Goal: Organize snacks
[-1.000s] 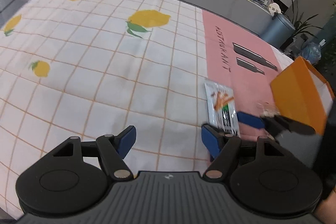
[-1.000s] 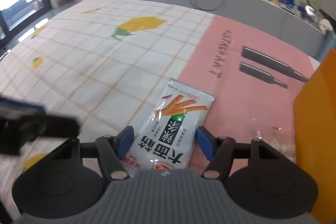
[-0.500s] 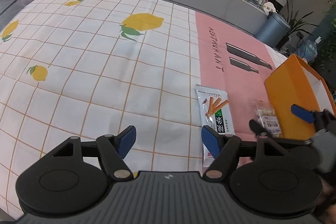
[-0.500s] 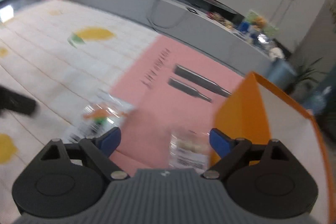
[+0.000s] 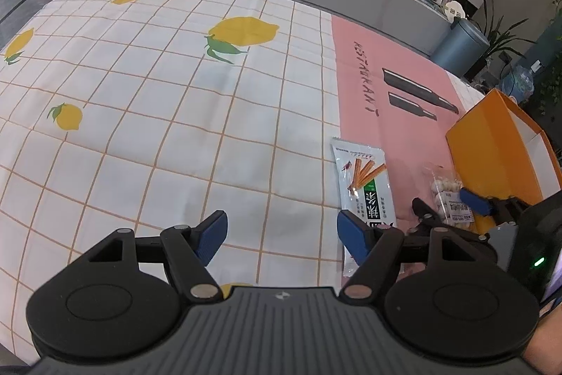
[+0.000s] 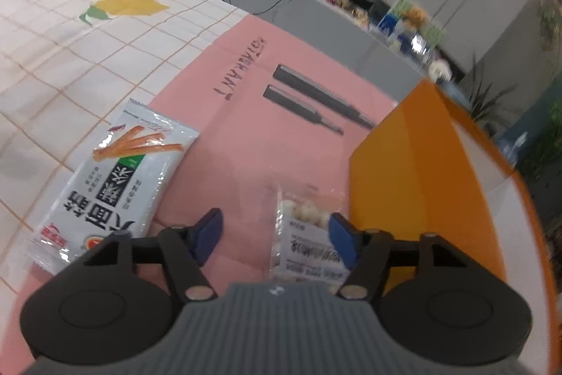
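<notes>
Lemon-print cloth and a pink mat cover the worktop (image 5: pixel 140 136). On the mat lie 2 snacks: a flat white pouch (image 6: pixel 116 178) and, just beside the orange box (image 6: pixel 421 185), a small clear packet (image 6: pixel 305 234) of pale round pieces. Both look light, crinkly and slippery, the pieces possibly crushable; pinch the packet's flat edge. The right tool (image 6: pixel 274 234) is closing around it, 1 pad touching. The left tool (image 5: pixel 281 231) hangs wide, empty.

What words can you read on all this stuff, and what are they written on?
"RESTAURANT" - printed on the pink cloth, seen upside down.
White snack packet: big Chinese characters, upside down; I can't read them reliably.
Small clear bag: label print too blurred to read.
Orange box: no writing seen.
</notes>
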Demonstrator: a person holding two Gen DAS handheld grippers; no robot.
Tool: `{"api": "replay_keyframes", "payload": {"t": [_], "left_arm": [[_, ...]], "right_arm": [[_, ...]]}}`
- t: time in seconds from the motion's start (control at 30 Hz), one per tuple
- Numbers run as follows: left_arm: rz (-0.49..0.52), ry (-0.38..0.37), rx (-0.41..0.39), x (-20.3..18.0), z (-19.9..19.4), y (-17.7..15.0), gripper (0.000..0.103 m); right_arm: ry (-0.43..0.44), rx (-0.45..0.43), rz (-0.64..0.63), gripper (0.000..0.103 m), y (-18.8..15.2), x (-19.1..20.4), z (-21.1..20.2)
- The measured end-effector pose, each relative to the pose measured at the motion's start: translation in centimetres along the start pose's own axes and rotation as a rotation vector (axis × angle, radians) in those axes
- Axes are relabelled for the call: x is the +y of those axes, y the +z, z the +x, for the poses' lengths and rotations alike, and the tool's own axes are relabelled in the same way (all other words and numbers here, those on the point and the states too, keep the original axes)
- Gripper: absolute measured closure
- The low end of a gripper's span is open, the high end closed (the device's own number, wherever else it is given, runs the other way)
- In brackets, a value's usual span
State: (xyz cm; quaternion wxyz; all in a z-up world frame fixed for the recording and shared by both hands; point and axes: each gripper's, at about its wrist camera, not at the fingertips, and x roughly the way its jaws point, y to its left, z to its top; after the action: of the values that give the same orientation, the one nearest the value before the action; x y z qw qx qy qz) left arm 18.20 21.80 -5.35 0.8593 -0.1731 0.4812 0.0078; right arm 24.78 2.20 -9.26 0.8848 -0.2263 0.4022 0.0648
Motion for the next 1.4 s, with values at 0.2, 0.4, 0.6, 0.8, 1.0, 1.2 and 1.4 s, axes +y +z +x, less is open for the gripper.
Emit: {"api": "replay_keyframes", "payload": {"t": [0.2,0.4,0.6,0.8,1.0,1.2,1.4], "left_arm": [[0.006,0.013,0.008,-0.1,0.3,-0.1,0.019],[0.011,0.017,0.007,-0.2,0.3,-0.1,0.019],[0.002,0.012,-0.002,0.1,-0.1,0.0,0.019],[0.011,-0.003,-0.008,-0.1,-0.5,-0.1,0.019],[0.001,0.002,-0.016,0.2,-0.6,0.0,0.019],[0.026,0.003,0.044,0.0,1.5,0.0,0.018],[0.199,0.02,0.049,-2.8,3.3,0.7,0.018]], "right_arm": [[0.052,0.0,0.025,0.077,-0.6,-0.3,-1.0],[0.3,0.044,0.106,0.103,-0.7,-0.3,-1.5],[0.247,-0.119,0.054,0.099,-0.1,-0.3,-4.6],[0.393,-0.059,0.174,0.038,0.2,-0.9,-3.3],[0.511,-0.021,0.181,0.029,-0.6,1.5,-1.9],[0.709,-0.058,0.123,0.023,-1.0,3.5,-3.2],[0.484,-0.04,-0.041,0.023,-1.3,2.1,-6.7]]}}
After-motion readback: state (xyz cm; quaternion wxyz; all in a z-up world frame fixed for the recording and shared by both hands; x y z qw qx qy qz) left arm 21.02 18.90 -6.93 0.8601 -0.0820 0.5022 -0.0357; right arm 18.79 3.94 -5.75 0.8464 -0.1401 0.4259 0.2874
